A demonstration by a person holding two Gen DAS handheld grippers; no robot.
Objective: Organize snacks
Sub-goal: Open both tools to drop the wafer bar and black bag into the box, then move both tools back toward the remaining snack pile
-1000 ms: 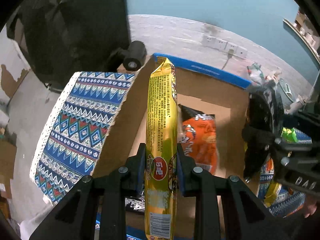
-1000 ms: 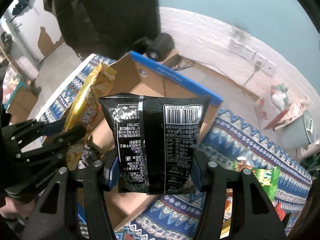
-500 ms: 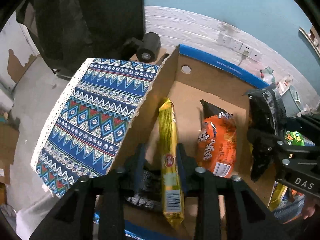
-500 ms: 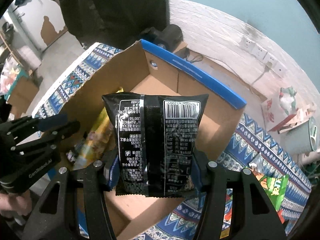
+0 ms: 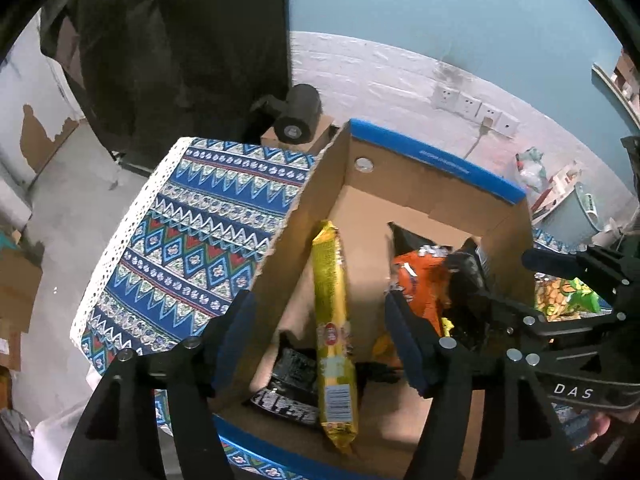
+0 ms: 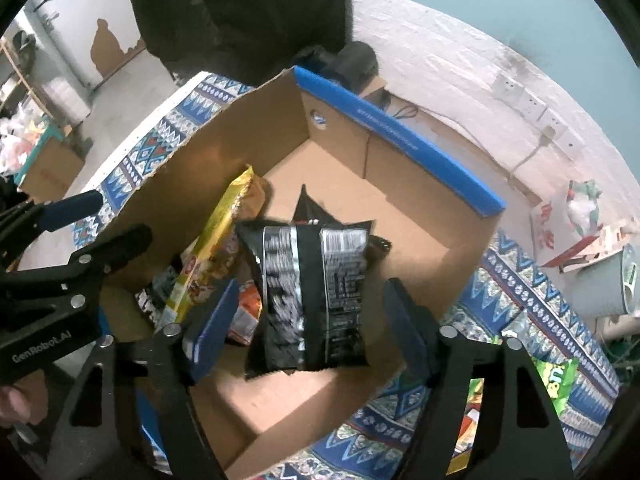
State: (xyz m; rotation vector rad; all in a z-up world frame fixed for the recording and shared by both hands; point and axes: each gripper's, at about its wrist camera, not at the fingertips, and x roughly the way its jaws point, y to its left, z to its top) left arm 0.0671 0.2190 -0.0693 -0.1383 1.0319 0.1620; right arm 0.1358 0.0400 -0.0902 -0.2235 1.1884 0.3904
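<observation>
A cardboard box with a blue rim stands on a patterned cloth. Inside it lie a long yellow packet, an orange bag and a dark packet. My left gripper hovers above the yellow packet, its jaws opening and clear of it. A black snack bag drops blurred into the box between the fingers of my right gripper, whose jaws are opening, pads off the bag. In the left wrist view the right gripper shows at the right.
The blue patterned tablecloth covers the table left of the box. Green snack bags lie on the cloth to the right. A black cylinder sits on a small carton behind the box. Wall sockets and a white bin are beyond.
The left gripper opened and the yellow packet fell into the box. The right gripper opened and the black bag slipped down from its pads into the box.
</observation>
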